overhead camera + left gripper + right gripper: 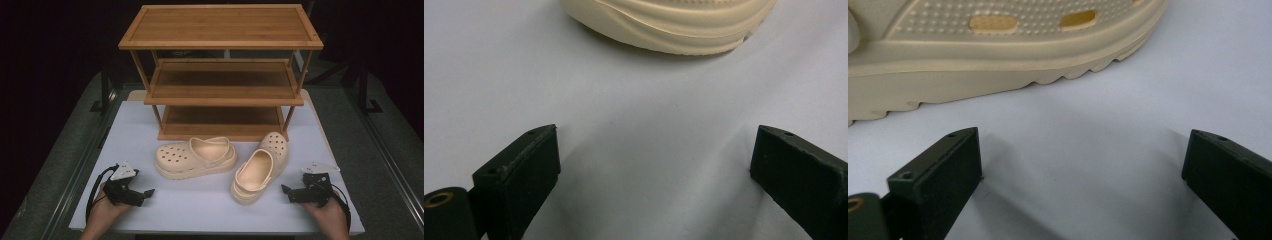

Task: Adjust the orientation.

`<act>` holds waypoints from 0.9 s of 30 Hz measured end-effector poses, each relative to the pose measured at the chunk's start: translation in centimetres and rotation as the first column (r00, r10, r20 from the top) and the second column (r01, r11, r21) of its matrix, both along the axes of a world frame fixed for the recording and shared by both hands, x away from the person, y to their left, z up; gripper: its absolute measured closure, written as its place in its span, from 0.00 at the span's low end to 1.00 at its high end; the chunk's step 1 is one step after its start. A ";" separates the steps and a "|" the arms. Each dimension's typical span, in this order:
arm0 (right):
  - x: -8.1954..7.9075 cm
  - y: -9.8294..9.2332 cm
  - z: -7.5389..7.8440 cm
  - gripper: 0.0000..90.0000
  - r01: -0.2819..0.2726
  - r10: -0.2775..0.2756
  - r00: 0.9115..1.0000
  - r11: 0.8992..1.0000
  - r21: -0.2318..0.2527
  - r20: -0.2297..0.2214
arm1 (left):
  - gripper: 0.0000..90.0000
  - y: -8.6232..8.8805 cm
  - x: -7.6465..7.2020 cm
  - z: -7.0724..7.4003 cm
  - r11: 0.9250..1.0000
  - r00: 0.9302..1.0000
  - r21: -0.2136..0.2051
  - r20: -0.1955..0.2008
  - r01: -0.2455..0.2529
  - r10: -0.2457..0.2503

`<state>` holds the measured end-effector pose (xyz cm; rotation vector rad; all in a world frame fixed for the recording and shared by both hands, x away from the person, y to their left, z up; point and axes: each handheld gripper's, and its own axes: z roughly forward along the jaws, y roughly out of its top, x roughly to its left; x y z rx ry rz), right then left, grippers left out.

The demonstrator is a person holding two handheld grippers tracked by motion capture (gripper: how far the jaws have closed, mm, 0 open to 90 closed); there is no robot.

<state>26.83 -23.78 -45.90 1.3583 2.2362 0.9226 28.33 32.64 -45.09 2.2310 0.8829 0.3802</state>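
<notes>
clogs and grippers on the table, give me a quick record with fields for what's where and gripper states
surface: white table
rack: wooden three-shelf rack at the far side, shelves bare
left clog: lies crosswise in front of the rack, toe to the left
right clog: angled, heel toward the near edge
left gripper: open, nothing between its jaws, apart from the left clog
right gripper: open, nothing between its jaws, apart from the right clog

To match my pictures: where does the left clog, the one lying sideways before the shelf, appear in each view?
High view: left clog, centre, before the shelf rack.
Left gripper view: left clog at the top edge.
Right gripper view: the clog at top is the other clog.
Shared landmark: the white tabletop.
</notes>
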 end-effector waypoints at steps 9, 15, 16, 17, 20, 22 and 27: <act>0.0 0.0 0.0 0.02 -0.001 0.001 1.000 1.000 0.001 0.002 | 0.06 0.0 0.0 0.0 1.000 1.000 -0.003 -0.004 0.000 0.000; 0.0 0.0 0.0 0.02 0.000 0.000 1.000 1.000 0.000 0.001 | 0.06 0.0 0.0 0.1 1.000 1.000 0.000 -0.004 -0.001 0.001; 0.0 0.0 0.0 0.02 0.000 0.000 1.000 1.000 0.000 0.001 | 0.07 0.1 0.0 0.1 1.000 1.000 -0.006 -0.003 -0.008 0.008; 0.0 0.0 0.0 0.02 0.000 0.000 1.000 1.000 0.000 0.001 | 0.07 0.1 0.0 0.1 1.000 1.000 -0.006 -0.003 -0.008 0.008; 0.0 0.0 0.0 0.02 0.000 0.000 1.000 1.000 0.000 0.002 | 0.10 0.2 0.0 0.2 1.000 1.000 -0.010 0.002 -0.021 0.021; 0.0 0.0 0.0 0.02 0.000 0.000 1.000 1.000 0.000 0.001 | 0.16 0.3 -0.1 0.3 1.000 1.000 -0.017 0.000 -0.027 0.027; 0.0 0.0 0.0 0.02 0.000 0.000 1.000 1.000 -0.001 0.002 | 0.27 0.1 -0.8 1.2 0.999 1.000 -0.038 0.010 -0.015 0.015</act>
